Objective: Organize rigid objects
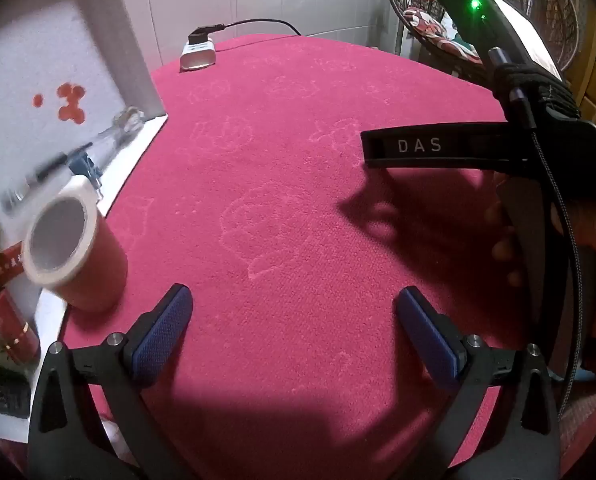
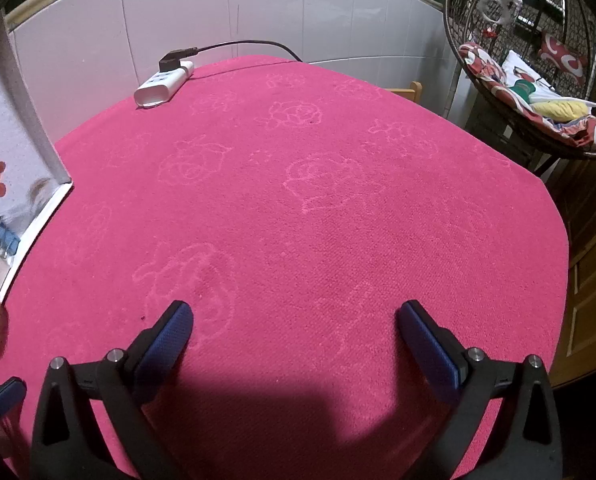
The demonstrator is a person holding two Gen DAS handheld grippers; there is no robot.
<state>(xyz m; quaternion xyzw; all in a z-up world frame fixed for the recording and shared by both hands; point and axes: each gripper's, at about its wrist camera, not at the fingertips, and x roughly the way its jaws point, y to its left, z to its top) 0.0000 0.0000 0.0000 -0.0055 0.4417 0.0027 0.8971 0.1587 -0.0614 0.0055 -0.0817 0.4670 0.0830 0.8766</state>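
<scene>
My left gripper (image 1: 294, 300) hovers open over the red cloth (image 1: 298, 200) with nothing between its blue pads (image 1: 166, 328). A white tape roll (image 1: 58, 240) sits to its left, at the rim of a white box (image 1: 30, 80). In the box lie a pen (image 1: 46, 172), a blue binder clip (image 1: 84, 164), a clear glass bottle (image 1: 118, 132) and a red tube (image 1: 14, 328), all blurred. My right gripper (image 2: 294, 312) is also open and empty above the cloth (image 2: 317, 220). Its body, marked DAS (image 1: 417, 146), shows in a hand at the right of the left wrist view.
A white power strip (image 2: 162, 88) with a black plug lies at the cloth's far edge by a tiled wall. The white box (image 2: 6, 152) with blue clips (image 2: 6, 240) borders the left. A hanging wicker chair (image 2: 537, 100) with cushions stands at the right.
</scene>
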